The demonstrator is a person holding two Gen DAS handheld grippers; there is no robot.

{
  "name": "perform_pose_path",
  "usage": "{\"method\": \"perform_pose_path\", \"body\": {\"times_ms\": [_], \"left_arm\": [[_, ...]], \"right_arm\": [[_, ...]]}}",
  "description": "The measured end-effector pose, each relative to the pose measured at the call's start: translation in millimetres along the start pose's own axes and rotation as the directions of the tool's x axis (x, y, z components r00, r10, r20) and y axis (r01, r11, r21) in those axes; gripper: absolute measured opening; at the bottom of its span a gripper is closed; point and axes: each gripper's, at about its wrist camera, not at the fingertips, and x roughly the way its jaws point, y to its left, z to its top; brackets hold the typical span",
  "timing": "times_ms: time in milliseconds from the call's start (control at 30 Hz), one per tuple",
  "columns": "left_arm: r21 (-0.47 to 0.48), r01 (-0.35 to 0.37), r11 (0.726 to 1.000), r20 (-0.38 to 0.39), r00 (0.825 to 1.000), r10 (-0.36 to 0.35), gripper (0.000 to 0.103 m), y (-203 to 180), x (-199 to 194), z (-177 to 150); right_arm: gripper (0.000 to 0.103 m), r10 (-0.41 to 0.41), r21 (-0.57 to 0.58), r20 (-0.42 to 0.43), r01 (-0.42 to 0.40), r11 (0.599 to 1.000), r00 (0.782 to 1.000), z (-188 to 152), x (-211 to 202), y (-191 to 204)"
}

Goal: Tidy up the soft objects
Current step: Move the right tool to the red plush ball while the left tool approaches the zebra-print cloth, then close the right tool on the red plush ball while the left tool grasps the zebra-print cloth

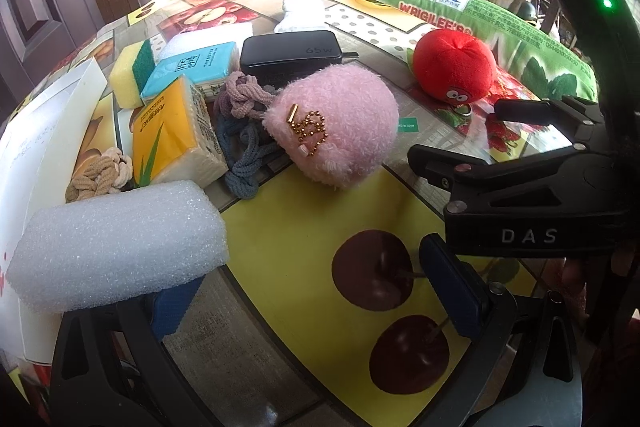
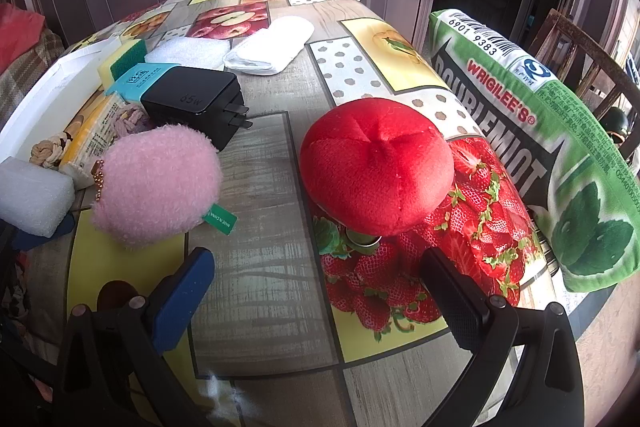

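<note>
Left wrist view: the left claw is wide open, and a white foam block rests on its left finger — not squeezed. Past it lies the pink fluffy ball, then hair ties, tissue packs and a sponge crowded by the white box. The right claw is open too, empty, just before the red plush tomato. Most sorting looks undone. The table is bare between the two toys — good room. The green pillow hangs at the right edge.
</note>
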Motion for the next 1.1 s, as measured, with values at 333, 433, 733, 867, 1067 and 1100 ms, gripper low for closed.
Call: {"method": "perform_pose_path", "body": {"times_ms": [333,433,733,867,1067,1100], "left_arm": [[-0.004,0.069,0.998,0.29,0.955,-0.065,0.103,9.8,-115.0,-8.1],[-0.139,0.032,0.99,0.302,0.953,0.012,0.103,47.5,-132.5,-22.1],[-0.322,0.044,0.946,0.092,0.996,-0.015,0.103,86.4,-99.5,-81.0],[-0.312,0.036,0.949,0.063,0.998,-0.017,0.103,79.3,-87.0,-78.0],[-0.303,0.029,0.953,0.008,1.0,-0.028,0.089,76.2,-62.8,-64.7],[-0.312,0.035,0.949,-0.009,0.999,-0.039,0.082,77.3,-58.4,-64.9]], "right_arm": [[0.103,0.058,0.004,0.121,-0.059,0.998,0.991,1.3,-44.7,-25.0],[0.103,0.05,0.03,0.203,-0.057,0.998,0.978,11.1,-63.1,-41.7],[0.103,0.049,-0.028,0.141,-0.045,0.999,0.989,34.8,-32.7,-69.1],[0.103,0.073,-0.087,0.109,-0.063,0.994,0.991,39.0,-18.8,-53.5],[0.102,0.061,-0.131,0.057,-0.053,0.99,0.997,46.6,1.8,-37.5],[0.102,0.059,-0.138,0.05,-0.051,0.989,0.997,46.5,3.6,-35.5]]}}
